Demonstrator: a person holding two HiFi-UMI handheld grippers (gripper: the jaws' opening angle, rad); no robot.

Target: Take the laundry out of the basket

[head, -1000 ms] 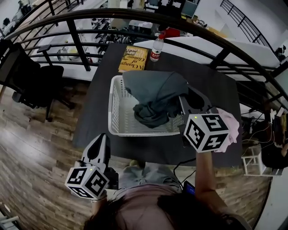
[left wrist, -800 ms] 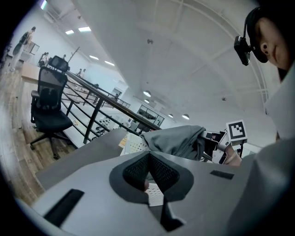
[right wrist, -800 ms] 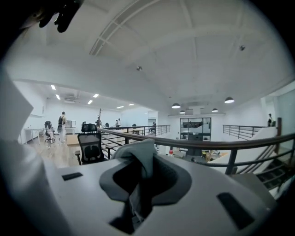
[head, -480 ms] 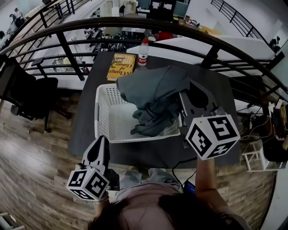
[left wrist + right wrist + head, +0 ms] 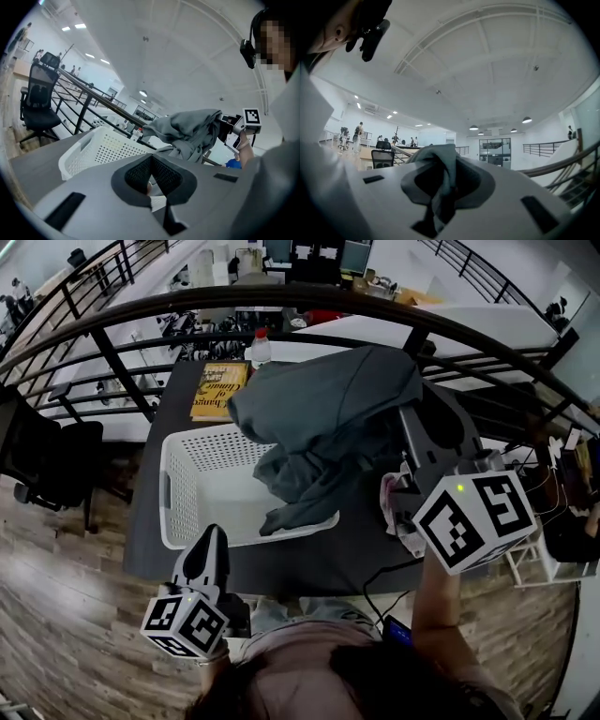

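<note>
A grey garment [image 5: 328, 418] hangs in the air, with my right gripper [image 5: 410, 413] shut on its upper right part. Its lower end trails over the near right corner of the white perforated basket [image 5: 187, 493]. In the right gripper view, grey cloth [image 5: 440, 180] is pinched between the jaws. The left gripper view shows the garment [image 5: 187, 129] raised above the basket [image 5: 93, 150]. My left gripper [image 5: 208, 545] is low at the near left, short of the table's front edge and apart from the basket. Its jaws [image 5: 151, 158] are shut and hold nothing.
The basket stands on a dark table [image 5: 145, 512]. At the table's back lie a yellow book [image 5: 217, 390] and a water bottle [image 5: 259, 345]. A pink cloth [image 5: 394, 507] lies right of the basket. A black railing [image 5: 281, 298] curves behind, and an office chair [image 5: 42, 460] stands at left.
My right gripper has risen and gone right, pulling the grey garment up out of the basket. The left gripper has come slightly forward toward the table.
</note>
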